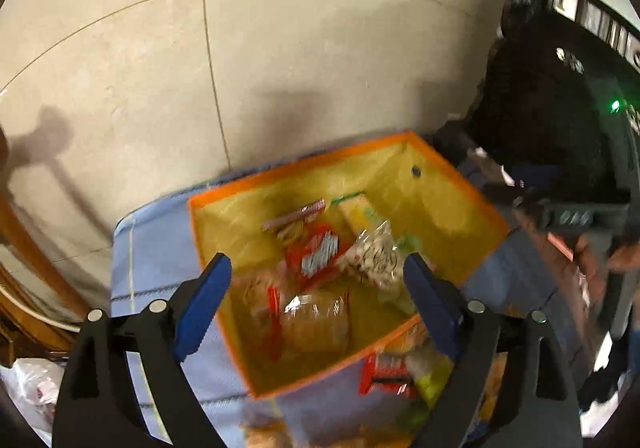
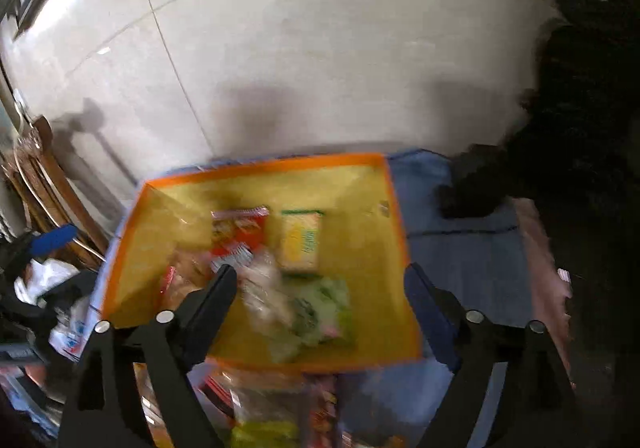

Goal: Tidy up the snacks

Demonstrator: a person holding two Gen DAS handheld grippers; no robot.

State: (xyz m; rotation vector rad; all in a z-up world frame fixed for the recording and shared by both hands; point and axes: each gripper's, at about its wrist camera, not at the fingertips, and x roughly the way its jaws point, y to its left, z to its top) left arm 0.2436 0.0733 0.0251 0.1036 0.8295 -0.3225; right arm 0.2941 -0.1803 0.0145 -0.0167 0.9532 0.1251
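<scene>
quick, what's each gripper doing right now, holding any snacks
Left gripper: open, holding nothing, above the yellow bin.
Right gripper: open, holding nothing, above the same bin.

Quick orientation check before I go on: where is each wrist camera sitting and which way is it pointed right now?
Left wrist: sits behind the open left gripper, angled down into the orange-rimmed bin from its near-left corner; blue finger pads and black linkage show.
Right wrist: sits behind the open right gripper, looking down over the bin's near edge toward the tiled wall; only its black fingers show.
Shared: the same bin, the yellow-green packet inside it, blue cloth, loose snacks in front.
</scene>
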